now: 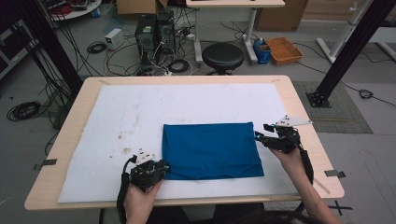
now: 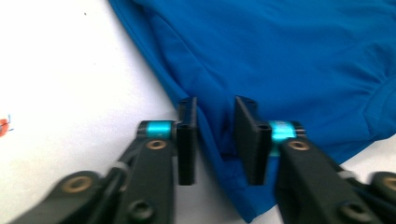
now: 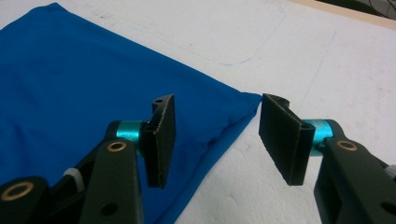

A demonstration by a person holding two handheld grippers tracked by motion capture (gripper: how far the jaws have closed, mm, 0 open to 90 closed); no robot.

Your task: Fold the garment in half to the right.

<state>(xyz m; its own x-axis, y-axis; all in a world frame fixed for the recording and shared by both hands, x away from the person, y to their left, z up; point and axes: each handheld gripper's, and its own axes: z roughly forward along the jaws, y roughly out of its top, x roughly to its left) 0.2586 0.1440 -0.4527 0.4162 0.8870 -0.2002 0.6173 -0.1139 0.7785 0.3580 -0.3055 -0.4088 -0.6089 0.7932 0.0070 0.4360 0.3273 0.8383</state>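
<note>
White mat (image 1: 116,116) | left tool (image 1: 164,169) narrow astride blue cloth (image 1: 210,149) corner | right tool (image 1: 258,136) wide, beside edge

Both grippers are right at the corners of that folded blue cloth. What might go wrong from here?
The left gripper straddles a layered corner of the blue cloth; it might pinch only the top layer, so the fold opens when lifted. The right gripper is open around the far corner tip, so a shallow grip might slip off.
</note>
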